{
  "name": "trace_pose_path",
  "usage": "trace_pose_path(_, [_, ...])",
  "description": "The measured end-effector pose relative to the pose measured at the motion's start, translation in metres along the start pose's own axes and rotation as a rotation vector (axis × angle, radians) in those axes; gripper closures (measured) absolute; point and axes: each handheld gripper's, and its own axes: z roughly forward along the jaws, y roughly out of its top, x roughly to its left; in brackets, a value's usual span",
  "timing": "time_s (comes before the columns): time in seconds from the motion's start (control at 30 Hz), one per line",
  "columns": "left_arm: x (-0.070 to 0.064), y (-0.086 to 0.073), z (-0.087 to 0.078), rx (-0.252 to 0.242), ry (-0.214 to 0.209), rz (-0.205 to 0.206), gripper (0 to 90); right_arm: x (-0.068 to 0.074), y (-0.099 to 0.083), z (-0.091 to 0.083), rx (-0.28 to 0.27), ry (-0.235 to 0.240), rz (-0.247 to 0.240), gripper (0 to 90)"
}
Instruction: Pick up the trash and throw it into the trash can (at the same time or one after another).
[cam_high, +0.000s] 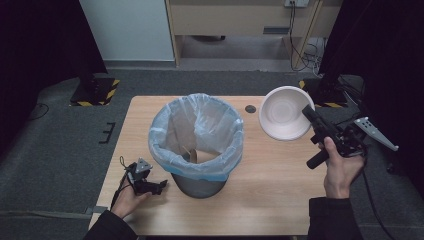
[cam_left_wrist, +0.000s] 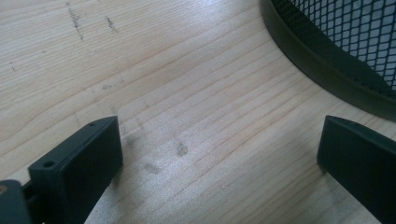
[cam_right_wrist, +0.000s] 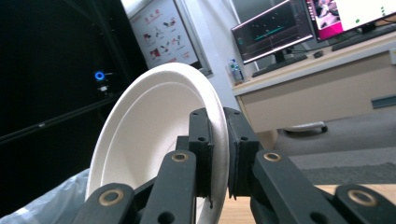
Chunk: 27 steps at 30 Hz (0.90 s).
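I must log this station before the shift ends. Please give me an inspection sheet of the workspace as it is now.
Surface: wooden table, faint scuff marks, one round hole.
Job's things: white bowl held tilted above the table; mesh bin with a bag liner, brown scrap inside.
Clutter: nothing seen.
Grippers: right claw shut on the bowl's rim; left claw open, low beside the bin.
Cables: one trails from each claw.
Surroundings: grey carpet, desk with monitors.

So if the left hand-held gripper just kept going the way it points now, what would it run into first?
Probably the waste bin. The left hand-held gripper lies low on the table, jaws open, aimed at the bin's base; its own view shows the dark bottom band just ahead across bare wood. Exact depth is unclear.
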Motion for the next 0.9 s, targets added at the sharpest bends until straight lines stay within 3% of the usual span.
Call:
trace_pose_path(0.53, [0.000,0.000,0.000,0.001,0.002,-0.001,0.0,0.036,0.010,0.000,-0.029,0.104,-0.039,82.8])
trace_pose_path(0.9, [0.000,0.000,0.000,0.001,0.002,-0.001,0.0,0.067,0.005,0.023,0.003,0.170,-0.070,82.8])
